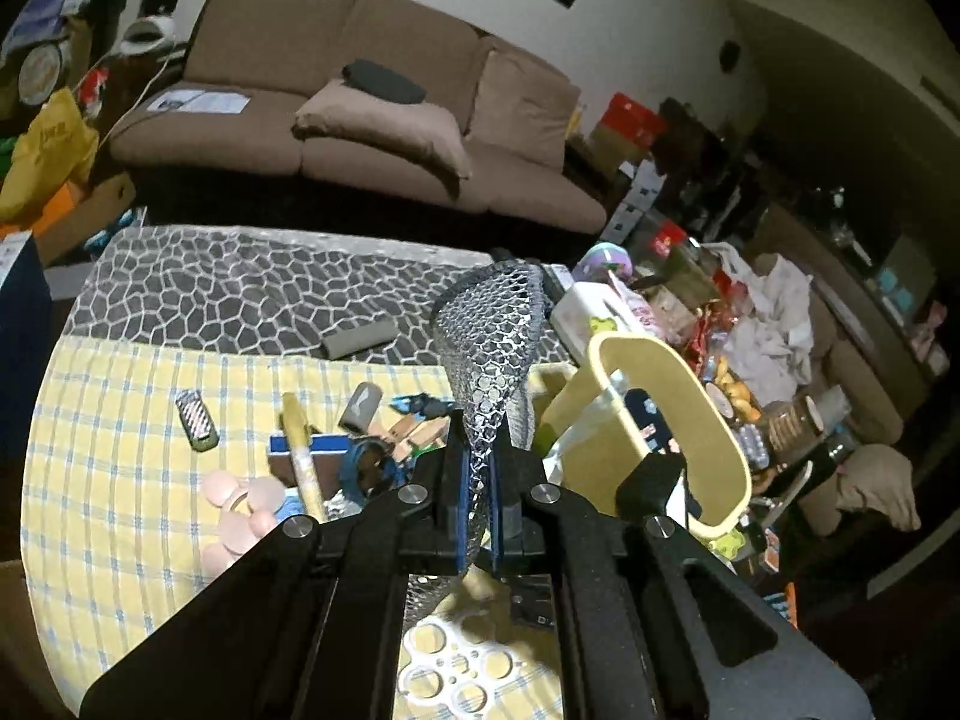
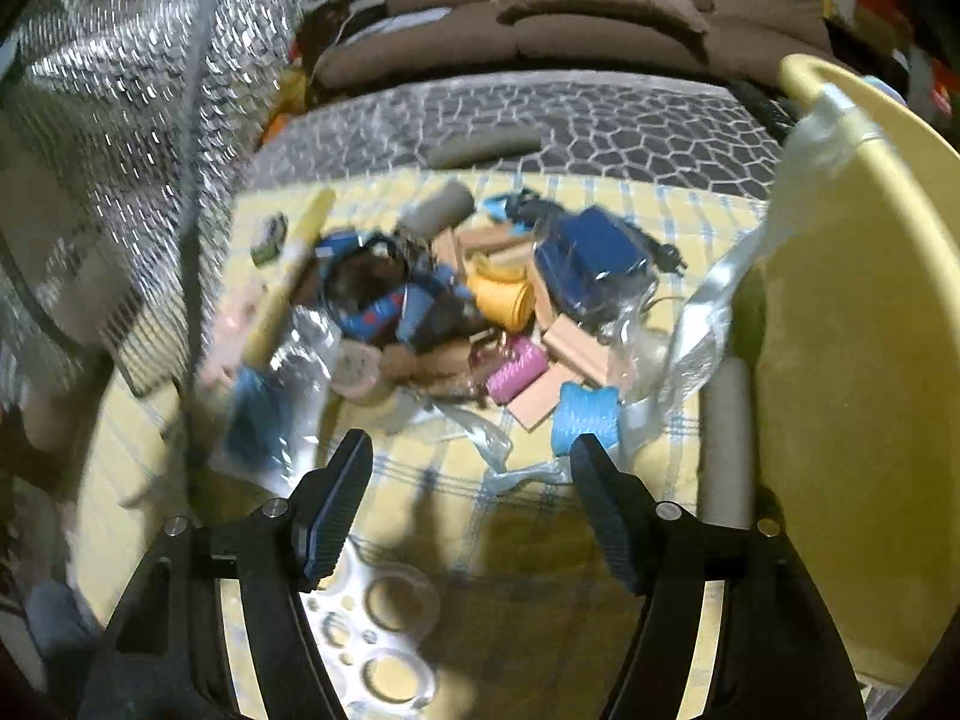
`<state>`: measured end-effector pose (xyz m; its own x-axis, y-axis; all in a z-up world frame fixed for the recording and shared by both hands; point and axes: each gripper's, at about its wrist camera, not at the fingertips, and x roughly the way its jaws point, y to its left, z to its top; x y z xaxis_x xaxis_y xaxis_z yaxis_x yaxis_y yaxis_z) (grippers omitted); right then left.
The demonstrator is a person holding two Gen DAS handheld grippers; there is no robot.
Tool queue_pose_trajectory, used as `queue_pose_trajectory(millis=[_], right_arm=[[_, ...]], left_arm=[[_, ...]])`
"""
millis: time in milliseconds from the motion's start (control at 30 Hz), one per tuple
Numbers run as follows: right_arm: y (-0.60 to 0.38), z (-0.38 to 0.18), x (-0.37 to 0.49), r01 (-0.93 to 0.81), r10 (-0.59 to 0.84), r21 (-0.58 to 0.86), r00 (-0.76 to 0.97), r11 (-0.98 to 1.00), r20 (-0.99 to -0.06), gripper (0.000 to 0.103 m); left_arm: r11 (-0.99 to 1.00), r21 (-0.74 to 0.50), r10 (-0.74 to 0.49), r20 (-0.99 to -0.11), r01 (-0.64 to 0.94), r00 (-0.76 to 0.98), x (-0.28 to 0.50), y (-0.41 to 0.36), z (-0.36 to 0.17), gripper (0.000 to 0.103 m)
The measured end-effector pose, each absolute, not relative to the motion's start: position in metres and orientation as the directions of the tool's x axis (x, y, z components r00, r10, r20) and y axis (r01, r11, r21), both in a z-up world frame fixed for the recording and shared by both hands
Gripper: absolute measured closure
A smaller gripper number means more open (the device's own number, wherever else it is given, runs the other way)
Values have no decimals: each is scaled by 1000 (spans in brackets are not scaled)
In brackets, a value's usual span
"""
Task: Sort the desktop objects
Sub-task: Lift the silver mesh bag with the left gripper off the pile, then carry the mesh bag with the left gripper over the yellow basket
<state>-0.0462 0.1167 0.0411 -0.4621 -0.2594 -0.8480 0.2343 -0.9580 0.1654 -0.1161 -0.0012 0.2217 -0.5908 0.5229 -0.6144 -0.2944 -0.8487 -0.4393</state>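
Note:
My left gripper is shut on a silvery mesh pouch, which stands up from the blue pads; the same pouch fills the left of the right wrist view. My right gripper is open and points down over a pile on the yellow checked cloth, with nothing between its fingers. The pile holds a blue yarn spool, a pink spool, a yellow spool, wooden blocks, a blue box and a yellow marker. A yellow bin stands to the right.
A white circle stencil lies under both grippers. A grey roll rests on the dark patterned mat behind the cloth. A small striped case lies at the left. Clutter crowds the right side, and a brown sofa is behind.

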Motion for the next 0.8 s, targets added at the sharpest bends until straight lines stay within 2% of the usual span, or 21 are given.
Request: queue_pose_trajectory(millis=[167,400,500,567,600,800], right_arm=[[105,24,-51,270,-203,84,-449,-959,-870,43],[96,3,-61,279,-138,11,-441,-960,-887,68],[91,-8,-64,302,-128,-3,-414,-953,-901,70],[88,-8,-64,318,-115,-31,-429,-948,-896,79],[88,-8,-64,321,-112,-35,-430,-946,-896,94],[92,20,-54,312,-86,-96,-521,-945,-849,98]], left_arm=[[-852,-446,516,-627,-274,-584,-116,-14,206,98],[-851,-458,517,-639,-258,-570,-116,-22,192,98],[-851,-458,517,-641,-257,-567,-115,-24,191,98],[-852,-457,515,-643,-257,-567,-115,-26,191,98],[-852,-456,514,-643,-256,-567,-115,-26,190,98],[-852,-455,515,-640,-259,-570,-113,-27,195,98]])
